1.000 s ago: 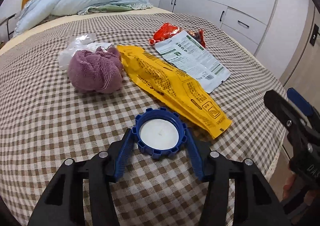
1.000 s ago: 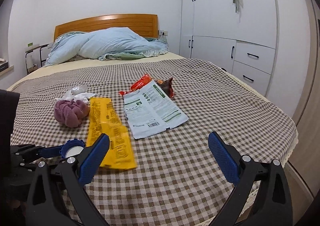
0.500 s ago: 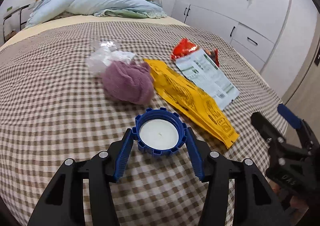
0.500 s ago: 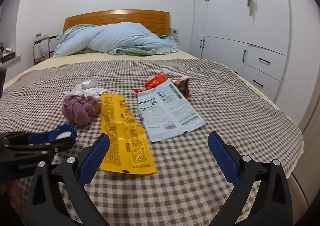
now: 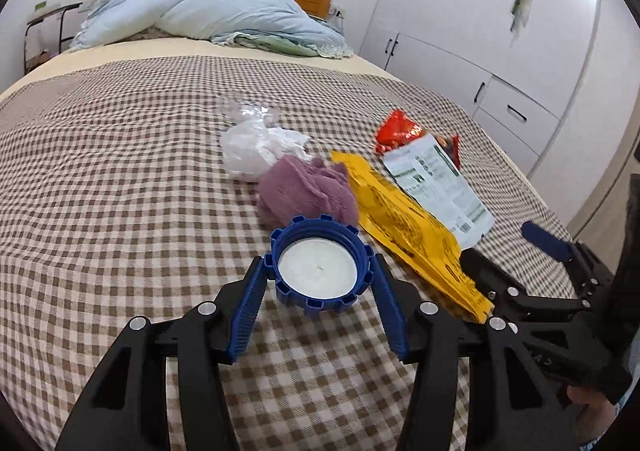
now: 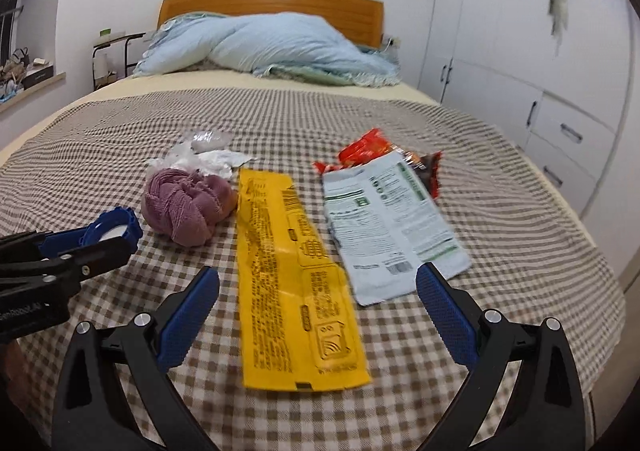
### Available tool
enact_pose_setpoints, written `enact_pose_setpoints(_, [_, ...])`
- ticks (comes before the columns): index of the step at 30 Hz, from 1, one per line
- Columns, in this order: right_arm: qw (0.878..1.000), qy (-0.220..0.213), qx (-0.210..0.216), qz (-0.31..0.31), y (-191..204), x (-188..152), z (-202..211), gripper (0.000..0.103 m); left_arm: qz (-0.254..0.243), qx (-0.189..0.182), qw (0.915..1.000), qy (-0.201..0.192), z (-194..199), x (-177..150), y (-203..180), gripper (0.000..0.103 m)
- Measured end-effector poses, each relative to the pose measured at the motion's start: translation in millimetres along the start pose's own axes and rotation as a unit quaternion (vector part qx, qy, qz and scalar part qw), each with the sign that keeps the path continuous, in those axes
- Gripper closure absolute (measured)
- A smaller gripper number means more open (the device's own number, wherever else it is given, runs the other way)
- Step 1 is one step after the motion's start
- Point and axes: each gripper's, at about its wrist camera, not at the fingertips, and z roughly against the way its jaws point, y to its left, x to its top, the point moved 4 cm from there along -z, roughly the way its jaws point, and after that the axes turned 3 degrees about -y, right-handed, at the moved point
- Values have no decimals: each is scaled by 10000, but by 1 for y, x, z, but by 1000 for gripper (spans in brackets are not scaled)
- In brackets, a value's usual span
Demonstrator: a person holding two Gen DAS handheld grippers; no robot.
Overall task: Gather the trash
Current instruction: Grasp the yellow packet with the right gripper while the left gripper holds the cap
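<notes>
left gripper [image 5: 318, 279]: clamped on blue cap [image 5: 319, 268], rigid, light
right gripper [image 6: 318, 301]: spread wide, empty
yellow wrapper [image 6: 294, 263]: thin, floppy, probably slick; pinch near edge

No legible text on wrappers [image 6: 292, 271].

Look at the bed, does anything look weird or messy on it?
Yes. Trash lies on the checked blanket: a yellow wrapper, a white packet overlapping a red wrapper, and crumpled plastic behind a purple cloth ball.
</notes>
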Motion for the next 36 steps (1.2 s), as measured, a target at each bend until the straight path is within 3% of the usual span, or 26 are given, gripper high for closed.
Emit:
enact_pose_setpoints(4, [9988,311,339,-152,2,7,-18,8,115,18,9999,-76,1,3,10,52])
enact_pose_setpoints(11, [9962,669,547,-83,10,20,-45,8,303,86,9994,-160,2,7,30,52])
enact_pose_setpoints(17, [9921,1205,340,39,13,16,-78,8,412,28,9991,-102,-2,7,37,52])
enact_pose_setpoints(26, [9850,1642,492,-209,14,13,-109,8,561,-175,9983,51,-14,7,43,52])
enact_pose_setpoints(27, [9850,1655,465,-146,16,11,-110,11,569,-191,9982,62,-14,6,43,52])
enact_pose_setpoints(29, [9851,1653,464,-26,23,10,-109,31,574,-204,9981,72,-15,6,43,52])
enact_pose_setpoints(36, [9866,1558,466,95,30,9,-100,42,506,-167,9986,14,-11,6,40,52])
